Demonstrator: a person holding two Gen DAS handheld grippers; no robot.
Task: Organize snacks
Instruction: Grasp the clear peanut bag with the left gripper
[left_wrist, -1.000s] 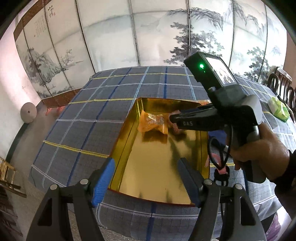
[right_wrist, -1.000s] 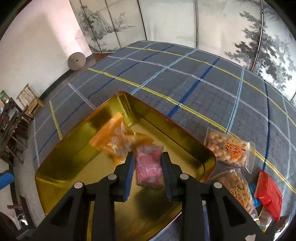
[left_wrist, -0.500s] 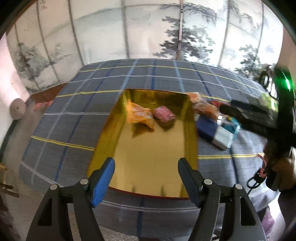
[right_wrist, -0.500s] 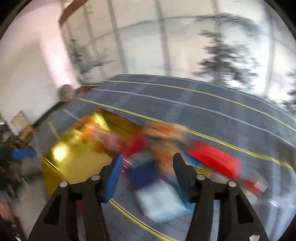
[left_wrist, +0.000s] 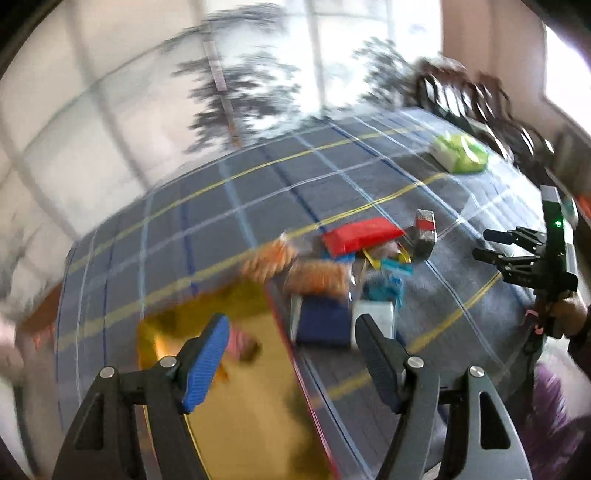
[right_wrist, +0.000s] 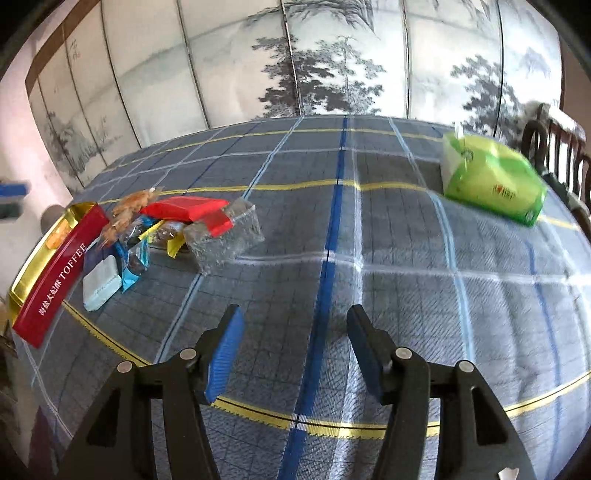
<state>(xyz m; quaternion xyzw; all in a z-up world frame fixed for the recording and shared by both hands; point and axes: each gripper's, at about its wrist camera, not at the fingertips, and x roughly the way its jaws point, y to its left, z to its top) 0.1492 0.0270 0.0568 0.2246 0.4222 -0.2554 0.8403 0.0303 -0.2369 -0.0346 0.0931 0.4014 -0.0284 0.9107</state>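
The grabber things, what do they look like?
Each gripper is black with two angled fingers, blue ribbed pads and silver screws. Seen from the left gripper, the right one has a green light, and a dark sleeve shows behind it.

Tablecloth (right_wrist: 369, 229): grey-blue plaid, crossed by yellow, pale blue and dark blue lines; tin (right_wrist: 55, 273): gold inside, red outer wall with white lettering; flat packet (right_wrist: 184, 208): red; tissue pack (right_wrist: 491, 181): lime green with white end; small block (right_wrist: 101, 282): pale blue-white; wrapper (right_wrist: 133, 264): cyan; wrapper edge (right_wrist: 175, 243): yellow; snack bags (right_wrist: 129, 210): clear, orange-brown contents; folding screen (right_wrist: 332, 66): pale grey, dark ink trees; gripper pads (right_wrist: 225, 354): blue.
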